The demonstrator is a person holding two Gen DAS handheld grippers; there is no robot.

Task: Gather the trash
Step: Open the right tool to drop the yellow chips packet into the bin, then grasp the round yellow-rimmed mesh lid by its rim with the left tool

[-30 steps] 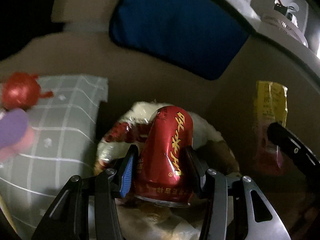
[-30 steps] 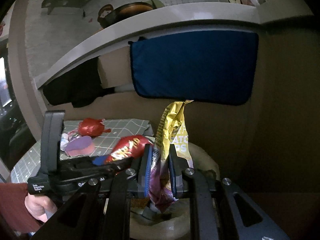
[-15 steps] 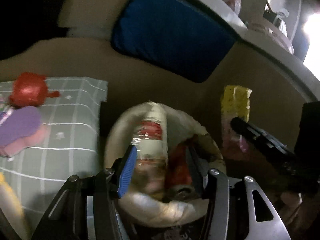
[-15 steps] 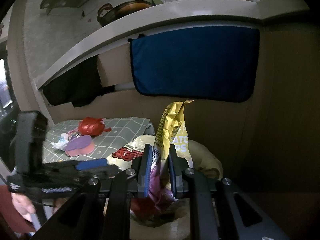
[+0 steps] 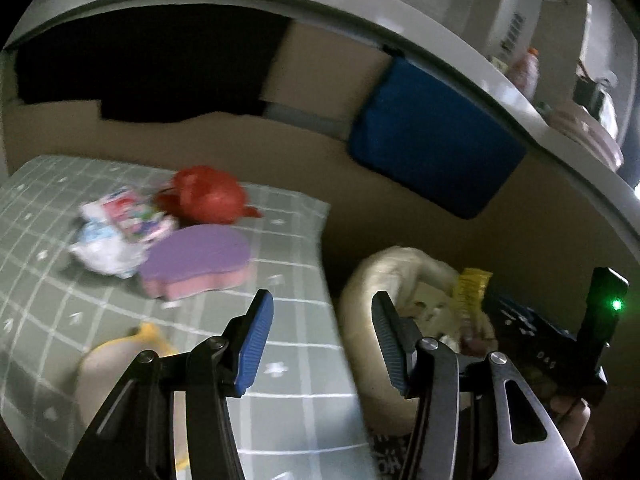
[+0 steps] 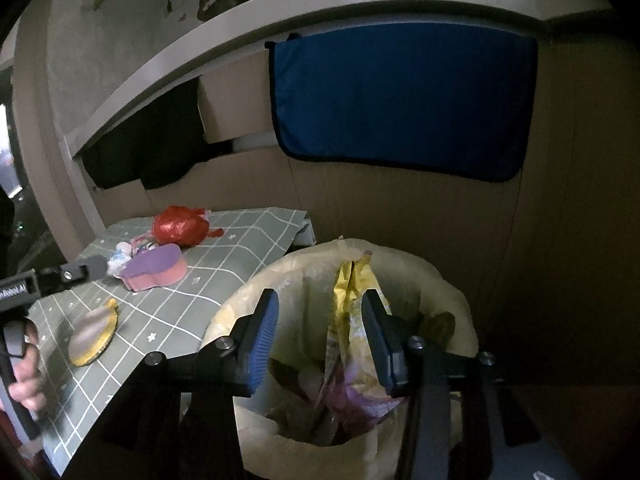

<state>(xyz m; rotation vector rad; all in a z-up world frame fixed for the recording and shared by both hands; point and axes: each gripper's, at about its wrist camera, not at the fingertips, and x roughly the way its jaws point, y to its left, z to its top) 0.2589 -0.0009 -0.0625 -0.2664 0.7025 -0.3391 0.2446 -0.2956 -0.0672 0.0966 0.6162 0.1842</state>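
- The right tool hangs over the lined bin, fingers spread; the yellow snack wrapper stands between them inside the bin, seemingly let go.
- The left tool is spread wide and empty over the table edge.
- Still to collect, at ten o'clock from the bin: red bag, crumpled wrappers, purple sponge, yellow-rimmed piece.

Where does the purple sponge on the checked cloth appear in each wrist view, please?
Left wrist: purple sponge lies left of centre, above the blue fingertip pad.
Right wrist: purple sponge lies at mid-left, beyond the bin.
Shared landmark: the red bag just behind it.
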